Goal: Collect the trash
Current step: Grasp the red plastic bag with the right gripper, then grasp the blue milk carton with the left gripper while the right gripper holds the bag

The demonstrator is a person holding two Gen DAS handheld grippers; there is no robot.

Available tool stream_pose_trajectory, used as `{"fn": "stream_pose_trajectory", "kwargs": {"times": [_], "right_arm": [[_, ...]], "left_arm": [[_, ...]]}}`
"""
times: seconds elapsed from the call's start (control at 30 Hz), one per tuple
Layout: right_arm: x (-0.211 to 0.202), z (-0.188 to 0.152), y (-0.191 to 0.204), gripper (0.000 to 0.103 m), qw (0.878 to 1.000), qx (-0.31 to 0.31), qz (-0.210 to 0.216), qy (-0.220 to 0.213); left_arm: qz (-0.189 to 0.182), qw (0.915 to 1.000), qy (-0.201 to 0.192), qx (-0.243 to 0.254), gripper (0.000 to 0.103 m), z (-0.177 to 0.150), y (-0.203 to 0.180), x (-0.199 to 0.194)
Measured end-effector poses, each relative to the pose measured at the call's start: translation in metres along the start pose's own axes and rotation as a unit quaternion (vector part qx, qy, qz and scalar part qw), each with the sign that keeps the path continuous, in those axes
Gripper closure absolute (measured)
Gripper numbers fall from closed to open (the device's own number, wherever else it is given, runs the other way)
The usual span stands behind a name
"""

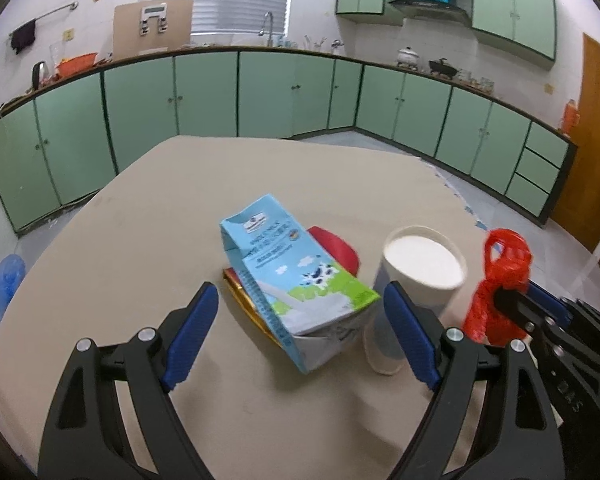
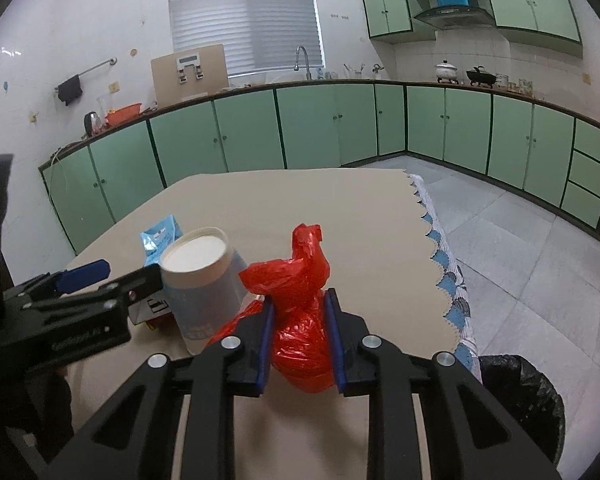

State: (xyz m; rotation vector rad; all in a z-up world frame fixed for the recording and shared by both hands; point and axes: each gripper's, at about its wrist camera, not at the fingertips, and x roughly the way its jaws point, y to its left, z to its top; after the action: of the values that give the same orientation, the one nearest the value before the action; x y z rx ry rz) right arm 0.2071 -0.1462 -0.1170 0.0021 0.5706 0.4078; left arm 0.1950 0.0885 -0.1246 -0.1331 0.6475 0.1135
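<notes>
1. Red thin plastic is what the right gripper (image 2: 300, 336) is clamping: a knotted red bag (image 2: 302, 300), standing on the tan table (image 2: 340, 216) near its scalloped right edge, with both blue pads pressing into its bulging body below the knot.
2. The bag is looking soft, light and crushable; the film is likely slippery, so I judge a hold nearer the twisted neck to be safer than on the belly.
3. The left gripper (image 1: 300, 332) is hanging released, jaws spread wide, with the milk carton (image 1: 296, 280) lying tilted between them but untouched.
4. The carton is appearing dented and empty, hence light and semi-stiff; gripping across its narrow faces seems best.
5. A white paper cup (image 1: 416, 280) is standing just right of the carton; its thin wall would buckle under a hard squeeze.
6. A black-lined bin (image 2: 520, 392) is waiting beside the table, at its right.
</notes>
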Motion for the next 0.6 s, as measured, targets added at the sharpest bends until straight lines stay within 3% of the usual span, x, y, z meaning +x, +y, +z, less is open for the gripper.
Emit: {"fn": "stream_pose_trajectory", "kwargs": {"times": [0.2, 0.3, 0.43, 0.5, 0.6], "right_arm": [[0.003, 0.001, 0.005, 0.079, 1.0, 0.001, 0.003, 0.002], [0.002, 0.002, 0.004, 0.079, 1.0, -0.003, 0.005, 0.002], [0.004, 0.002, 0.005, 0.079, 1.0, -0.009, 0.006, 0.003], [0.005, 0.002, 0.004, 0.079, 1.0, -0.011, 0.008, 0.004], [0.006, 0.002, 0.004, 0.079, 1.0, -0.016, 0.009, 0.006]], "left_arm": [[-0.004, 0.9999, 0.011, -0.006, 0.048, 0.0, 0.013, -0.001], [0.0, 0.9999, 0.012, -0.008, 0.051, -0.002, 0.023, -0.004], [-0.002, 0.9998, 0.011, -0.018, 0.049, -0.004, 0.037, -0.013], [-0.002, 0.9998, 0.008, -0.019, 0.033, -0.003, 0.041, -0.015], [-0.003, 0.9997, 0.007, -0.021, 0.028, 0.002, 0.041, -0.011]]}}
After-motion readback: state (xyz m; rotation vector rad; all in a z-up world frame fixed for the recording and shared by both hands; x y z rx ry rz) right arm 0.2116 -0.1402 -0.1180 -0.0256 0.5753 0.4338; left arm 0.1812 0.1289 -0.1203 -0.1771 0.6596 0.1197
